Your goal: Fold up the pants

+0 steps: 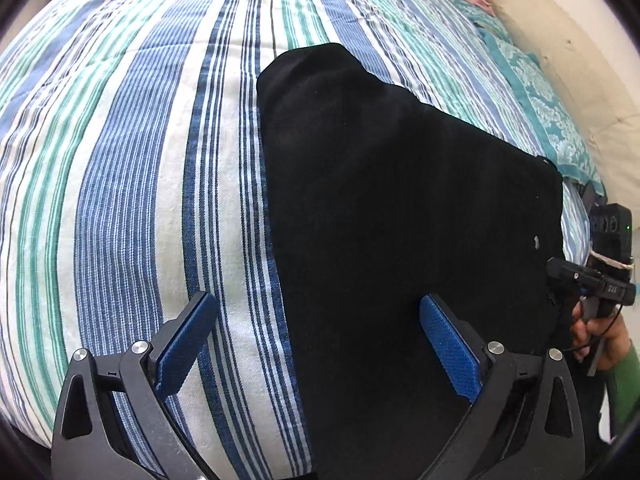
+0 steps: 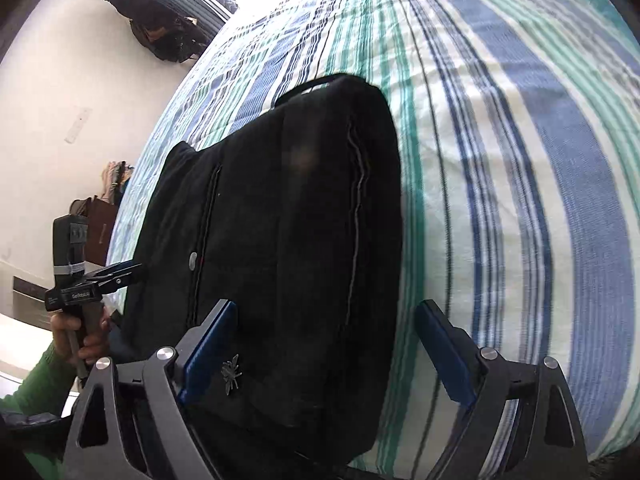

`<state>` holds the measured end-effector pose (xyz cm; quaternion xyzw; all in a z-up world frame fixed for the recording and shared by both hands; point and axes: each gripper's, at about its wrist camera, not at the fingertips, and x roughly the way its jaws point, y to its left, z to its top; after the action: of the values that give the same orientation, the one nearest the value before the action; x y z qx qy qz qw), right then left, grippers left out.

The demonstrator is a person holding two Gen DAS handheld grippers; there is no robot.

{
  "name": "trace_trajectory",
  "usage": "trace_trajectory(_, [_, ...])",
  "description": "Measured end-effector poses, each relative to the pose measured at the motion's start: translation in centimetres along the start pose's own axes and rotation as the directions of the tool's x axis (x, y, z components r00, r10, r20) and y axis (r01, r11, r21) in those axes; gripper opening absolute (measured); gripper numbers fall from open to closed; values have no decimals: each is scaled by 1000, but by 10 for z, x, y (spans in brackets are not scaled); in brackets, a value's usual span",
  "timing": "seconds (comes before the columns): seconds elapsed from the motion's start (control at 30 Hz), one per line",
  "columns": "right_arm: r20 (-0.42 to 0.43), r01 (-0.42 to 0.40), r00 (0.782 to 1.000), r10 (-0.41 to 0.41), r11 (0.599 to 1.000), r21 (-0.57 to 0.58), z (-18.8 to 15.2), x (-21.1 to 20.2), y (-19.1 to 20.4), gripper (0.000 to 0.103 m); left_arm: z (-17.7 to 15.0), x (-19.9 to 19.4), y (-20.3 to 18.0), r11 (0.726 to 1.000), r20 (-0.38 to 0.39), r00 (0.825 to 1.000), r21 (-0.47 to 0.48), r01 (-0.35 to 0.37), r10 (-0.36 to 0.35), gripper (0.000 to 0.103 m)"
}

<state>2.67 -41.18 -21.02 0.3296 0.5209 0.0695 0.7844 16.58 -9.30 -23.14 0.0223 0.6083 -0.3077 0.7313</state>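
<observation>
In the left wrist view, the striped bedsheet point(image 1: 120, 160) fills the left and centre of the frame. The left tool point(image 1: 316, 316) sits at the bottom with its blue pads spread wide, pinching nothing: one pad over the sheet, the other over the black pants point(image 1: 400, 200). The pants lie folded on the bed, running from the bottom centre up toward the upper middle. At the right edge the right tool point(image 1: 560, 272) points at the pants' edge; whether it pinches the cloth I cannot tell.

In the right wrist view, the left tool point(image 2: 136, 270) shows at the lower left beside the pants point(image 2: 300, 220). The right tool point(image 2: 326, 316) at the bottom is spread, straddling the pants' right edge above the bedsheet point(image 2: 520, 160).
</observation>
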Motion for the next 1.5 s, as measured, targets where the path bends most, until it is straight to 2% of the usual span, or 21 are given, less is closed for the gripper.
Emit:
trace_trajectory(0.03, [-8, -41, 999, 41, 999, 20, 0, 5, -3, 82, 0, 0, -5, 1000, -6, 1000, 9, 20, -20, 97])
trace_trajectory(0.07, [-6, -56, 998, 56, 998, 31, -2, 7, -3, 75, -2, 1, -12, 997, -9, 997, 30, 76, -76, 59])
trace_trajectory(0.1, [-6, -72, 997, 72, 997, 38, -3, 6, -2, 61, -2, -1, -19, 996, -10, 997, 42, 83, -82, 45])
trace_trajectory(0.2, [15, -141, 990, 141, 988, 56, -7, -4, 1, 42, 3, -15, -30, 994, 27, 995, 52, 93, -95, 21])
trace_trajectory(0.3, [56, -188, 981, 186, 982, 31, -5, -22, 20, 37, 17, -46, -39, 985, 79, 983, 58, 163, -168, 20])
trace_trajectory(0.5, [105, -244, 961, 254, 965, -97, 50, -38, 78, 36, 84, -100, -32, 990, 232, 964, 74, 119, -133, 20])
trace_trajectory(0.63, [153, -213, 961, 230, 970, -118, 116, -20, 95, 37, 132, -101, -3, 999, 312, 949, 32, 36, -45, 24])
trace_trajectory(0.7, [161, -129, 976, 145, 986, -102, 142, -4, 95, 50, 140, -86, 8, 993, 329, 938, -1, -114, 108, 42])
trace_trajectory(0.77, [152, 32, 988, -24, 998, -50, 152, 11, 87, 73, 141, -73, 15, 952, 330, 895, -53, -301, 301, 51])
trace_trajectory(0.83, [160, 168, 974, -161, 985, -29, 148, 5, 81, 83, 127, -76, 21, 925, 342, 861, -79, -372, 376, 61])
trace_trajectory(0.87, [178, 208, 964, -199, 978, -31, 140, -5, 79, 91, 113, -82, 24, 913, 366, 840, -89, -397, 401, 75])
trace_trajectory(0.9, [197, 259, 948, -249, 965, -29, 132, -15, 81, 103, 100, -88, 21, 893, 398, 805, -94, -441, 440, 88])
trace_trajectory(1.0, [280, 412, 882, -379, 909, -67, 93, -55, 99, 103, 54, -109, -5, 785, 539, 634, -88, -613, 555, 101])
trace_trajectory(1.03, [308, 449, 860, -406, 890, -78, 82, -67, 103, 103, 41, -115, -16, 762, 564, 602, -79, -642, 566, 101])
trace_trajectory(1.07, [323, 481, 841, -434, 873, -81, 70, -75, 112, 103, 29, -121, -24, 757, 572, 597, -67, -649, 563, 102])
trace_trajectory(1.13, [352, 521, 811, -467, 851, -71, 45, -88, 131, 103, 6, -133, -37, 792, 559, 645, -34, -610, 521, 102])
trace_trajectory(1.23, [390, 558, 772, -501, 829, -39, 5, -96, 161, 103, -13, -140, -55, 890, 462, 797, 34, -455, 390, 102])
trace_trajectory(1.27, [401, 583, 749, -527, 812, -22, -7, -98, 169, 103, -18, -144, -59, 907, 447, 814, 15, -421, 371, 102])
trace_trajectory(1.3, [408, 598, 733, -544, 802, -4, -12, -96, 174, 103, -22, -148, -64, 912, 447, 813, -18, -410, 374, 102])
trace_trajectory(1.43, [411, 589, 731, -544, 808, 21, -27, -95, 193, 103, -28, -161, -79, 919, 454, 810, -57, -390, 372, 102])
trace_trajectory(1.5, [427, 607, 718, -550, 794, 1, -31, -98, 203, 103, -33, -169, -87, 914, 473, 794, -61, -401, 381, 102])
